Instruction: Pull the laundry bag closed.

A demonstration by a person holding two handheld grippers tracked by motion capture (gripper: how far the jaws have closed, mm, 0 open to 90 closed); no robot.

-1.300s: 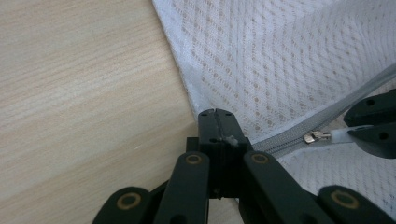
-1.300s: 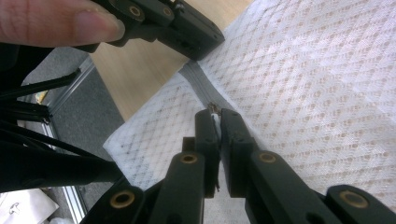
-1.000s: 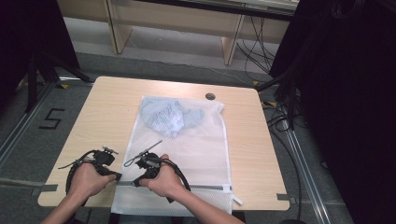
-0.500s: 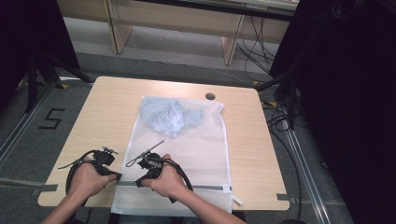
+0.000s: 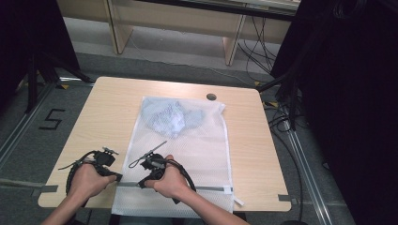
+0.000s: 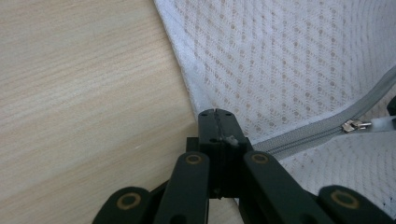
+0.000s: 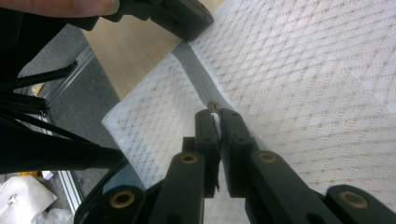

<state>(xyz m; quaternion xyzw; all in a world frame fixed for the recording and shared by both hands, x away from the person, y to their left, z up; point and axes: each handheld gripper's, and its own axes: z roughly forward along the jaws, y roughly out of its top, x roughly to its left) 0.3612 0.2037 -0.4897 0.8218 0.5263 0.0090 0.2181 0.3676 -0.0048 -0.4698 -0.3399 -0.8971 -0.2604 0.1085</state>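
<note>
My left gripper (image 5: 116, 177) sits at the near left of the pale wooden table (image 5: 108, 112), right at the left edge of the white mesh laundry bag (image 5: 187, 154). In the left gripper view its black jaws are pressed together at the tips (image 6: 215, 122), pinching the end of the grey zipper (image 6: 317, 126) where it meets the bag's hem. The small metal slider (image 6: 356, 125) shows farther along the zipper band, to the right, with a white pull tab attached.

Just to the right, my right gripper (image 5: 141, 183) rests on the bag itself, near its closer end. In the right gripper view the jaws stand almost closed (image 7: 215, 114), with a thin white tab between them and the metal slider (image 7: 213, 107) at their tips. Across from them the left gripper's black tip (image 7: 187, 21) lies on the far end of the zipper band (image 7: 198, 79).

The bag lies flat along the middle of the table, its near end hanging over the table's front edge. A crumpled pale blue garment (image 5: 171, 117) sits inside it at the far end, well apart from both grippers.
</note>
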